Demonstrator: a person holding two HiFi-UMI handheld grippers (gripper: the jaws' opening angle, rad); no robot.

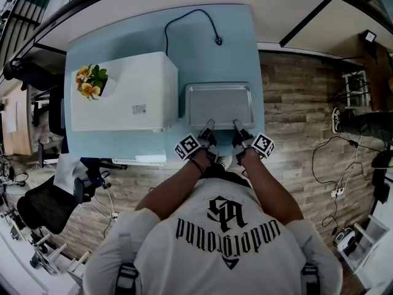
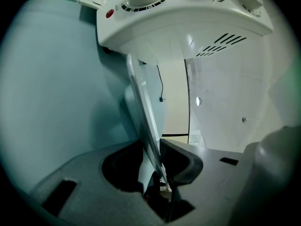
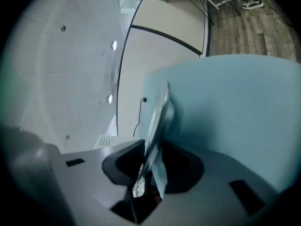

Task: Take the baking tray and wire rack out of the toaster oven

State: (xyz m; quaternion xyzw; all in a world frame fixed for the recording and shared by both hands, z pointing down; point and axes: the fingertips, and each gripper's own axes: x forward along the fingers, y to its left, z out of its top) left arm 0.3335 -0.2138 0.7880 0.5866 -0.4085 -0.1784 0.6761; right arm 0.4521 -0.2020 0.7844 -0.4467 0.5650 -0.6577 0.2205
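The baking tray is lying on the desk, just beside the toaster oven. Its near rim is being pinched narrowly by the left hand-held gripper and the right hand-held gripper. Should one grip be loosened first, the thin rim may be let slip. The pinch is being shown only in the gripper views, the whole tray only in the head view.

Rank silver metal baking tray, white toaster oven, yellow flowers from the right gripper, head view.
1. Silver metal baking tray, in the right gripper's jaws.
2. White toaster oven, to the tray's left.
3. Yellow flowers, at the oven's left end.
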